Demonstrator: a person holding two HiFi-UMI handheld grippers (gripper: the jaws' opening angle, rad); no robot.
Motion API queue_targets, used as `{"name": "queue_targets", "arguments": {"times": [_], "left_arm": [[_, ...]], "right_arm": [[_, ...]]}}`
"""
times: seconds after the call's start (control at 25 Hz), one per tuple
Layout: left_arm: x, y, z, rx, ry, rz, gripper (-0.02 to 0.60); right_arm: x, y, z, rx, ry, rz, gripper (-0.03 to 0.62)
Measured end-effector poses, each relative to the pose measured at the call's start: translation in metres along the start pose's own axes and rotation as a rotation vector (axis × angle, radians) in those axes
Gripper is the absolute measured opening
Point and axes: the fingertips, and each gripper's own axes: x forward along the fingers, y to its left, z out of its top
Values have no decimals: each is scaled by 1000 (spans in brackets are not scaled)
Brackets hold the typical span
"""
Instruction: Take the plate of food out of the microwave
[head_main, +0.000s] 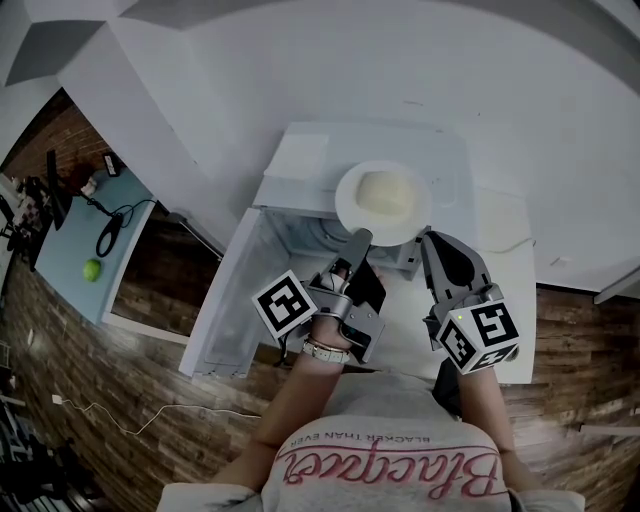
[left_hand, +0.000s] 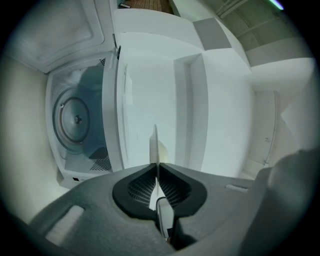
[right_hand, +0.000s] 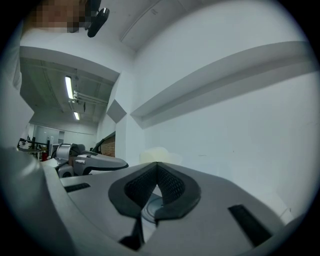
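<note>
A white plate with a pale mound of food hangs in front of the open white microwave. My left gripper is shut on the plate's near left rim. In the left gripper view the plate shows edge-on between the pads of the left gripper, and the microwave's glass turntable is bare. My right gripper sits by the plate's near right rim with its jaws shut on nothing; whether it touches the plate I cannot tell. In the right gripper view the food peeks over the right gripper.
The microwave door swings out to the left. A white counter runs to the right of the microwave. At far left a blue table holds a green ball and a black cable. The floor is wood.
</note>
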Motion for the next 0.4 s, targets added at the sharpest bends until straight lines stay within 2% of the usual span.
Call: {"name": "queue_targets", "arguments": {"times": [0.4], "left_arm": [[0, 1, 2, -4, -5, -3, 18]], "right_arm": [[2, -9, -2, -23, 25, -24, 11]]}}
